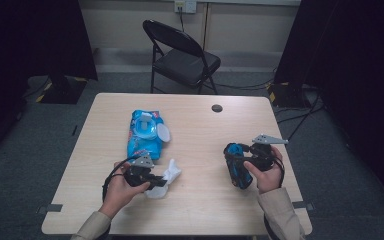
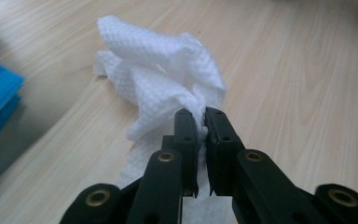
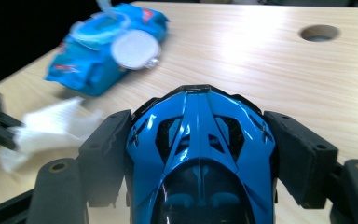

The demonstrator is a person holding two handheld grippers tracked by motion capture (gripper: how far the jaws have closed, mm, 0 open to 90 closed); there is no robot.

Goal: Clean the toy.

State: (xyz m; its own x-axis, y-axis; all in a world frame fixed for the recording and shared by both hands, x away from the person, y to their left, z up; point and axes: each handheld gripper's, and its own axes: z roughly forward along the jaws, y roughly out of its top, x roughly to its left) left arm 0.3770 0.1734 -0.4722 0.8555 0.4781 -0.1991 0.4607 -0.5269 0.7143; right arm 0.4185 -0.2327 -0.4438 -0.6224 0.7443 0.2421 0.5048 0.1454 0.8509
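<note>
My left gripper (image 1: 161, 181) (image 2: 200, 114) is shut on a crumpled white wet wipe (image 1: 169, 175) (image 2: 161, 79) just above the near left part of the wooden table (image 1: 200, 125). My right gripper (image 1: 232, 159) (image 3: 200, 140) holds a glossy blue and black toy car (image 1: 238, 167) (image 3: 198, 154) between its jaws at the near right, the car's sides pressed by the pads. A blue pack of wet wipes (image 1: 145, 132) (image 3: 105, 49) lies at the left middle, its round white lid (image 1: 163, 132) (image 3: 135, 49) flipped open. In the right gripper view the wipe (image 3: 51, 126) is a blur at the left.
A round cable hole (image 1: 217, 108) (image 3: 319, 32) sits in the table's far middle. A black folding chair (image 1: 182, 57) stands behind the table. Dark curtains hang on both sides, and cables run on the floor at the right.
</note>
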